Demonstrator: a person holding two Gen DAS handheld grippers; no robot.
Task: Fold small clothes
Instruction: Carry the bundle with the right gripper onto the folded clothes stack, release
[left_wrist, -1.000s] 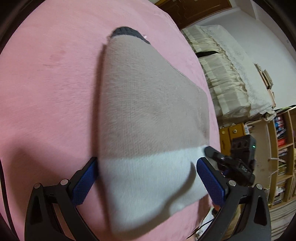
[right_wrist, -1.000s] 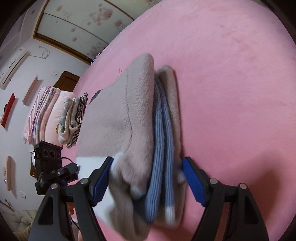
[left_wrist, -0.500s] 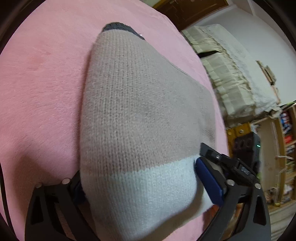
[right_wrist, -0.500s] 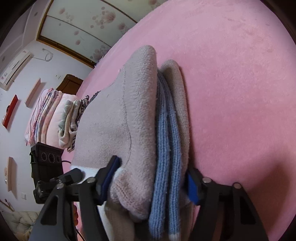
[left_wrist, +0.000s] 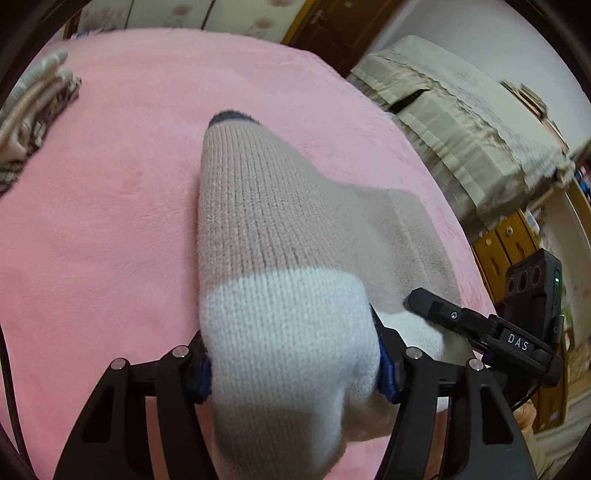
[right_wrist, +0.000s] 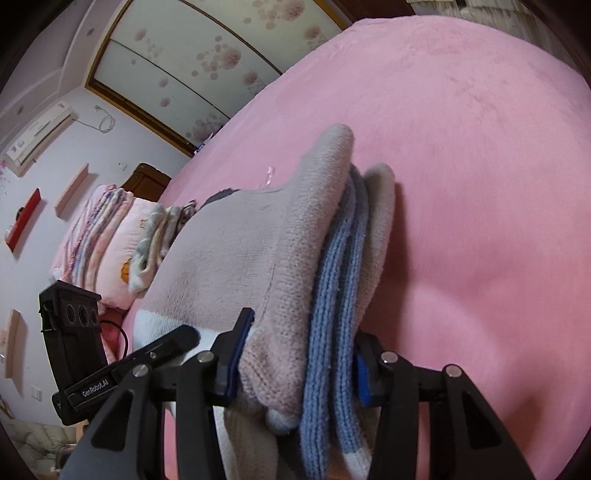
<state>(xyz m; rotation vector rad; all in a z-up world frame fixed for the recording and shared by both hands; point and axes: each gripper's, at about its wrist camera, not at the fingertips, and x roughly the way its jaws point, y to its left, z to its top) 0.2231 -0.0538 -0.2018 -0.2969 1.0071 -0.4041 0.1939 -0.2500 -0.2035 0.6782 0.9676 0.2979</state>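
Note:
A folded knit garment (left_wrist: 266, 221), taupe with a white band and a dark far tip, lies on the pink blanket (left_wrist: 110, 221). My left gripper (left_wrist: 291, 369) is closing on its white near end, and the blue pads press into the bunched, raised knit. In the right wrist view the same garment (right_wrist: 240, 258) shows stacked layers with blue ribbed knit (right_wrist: 332, 314) between taupe ones. My right gripper (right_wrist: 299, 369) is closing on that folded edge, pads squeezing all the layers. Each gripper shows in the other's view: the right gripper (left_wrist: 480, 328) and the left gripper (right_wrist: 147, 362).
A small pile of folded clothes (left_wrist: 33, 110) sits on the blanket's far left, also seen as the pile (right_wrist: 162, 236) next to stacked pink bedding (right_wrist: 103, 240). Beige covered furniture (left_wrist: 461, 110) and a wooden cabinet (left_wrist: 509, 243) stand past the bed's right edge.
Both grippers' jaws have narrowed from wide apart until the pads press the garment. Its near end has bunched and risen off the blanket, and both views have tilted up.

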